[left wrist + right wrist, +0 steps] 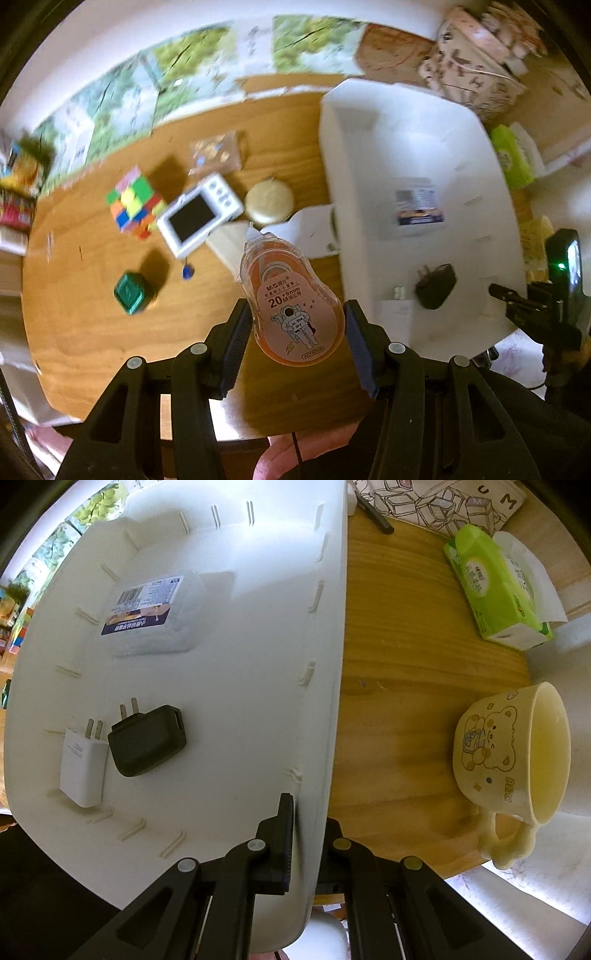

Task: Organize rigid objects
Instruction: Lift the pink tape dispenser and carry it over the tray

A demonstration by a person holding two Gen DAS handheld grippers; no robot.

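- Tape dispenser sits between my left gripper fingers, pads on either flank, nose pointing away from me; I hold it above the table, clear of everything below.
- Bin wall is pinched in my right gripper: one finger inside, the other outside against the wood. Narrow, clamped on the rim.
- Just right of the left fingers lies the bin, its near edge close beside the dispenser. Inside it already: a black charger, a white charger touching it, and a labelled clear box further in.
- Risk, as I judge it: the grip is on the dispenser's rounded rear only, so a quick swing right could let it pivot or slip out nose-first onto the table.
- Second risk: carrying it too low would knock the rim, and my right hold could tilt the bin and slide the chargers.
- Room: the bin floor between the chargers and the box looks open, and so does the stretch toward the far wall.
- Ahead and left of the left fingers the table is crowded: a cube, a white gadget, a round tin, a green block.
- Right of the right fingers stand a mug and tissues, well apart from the bin.
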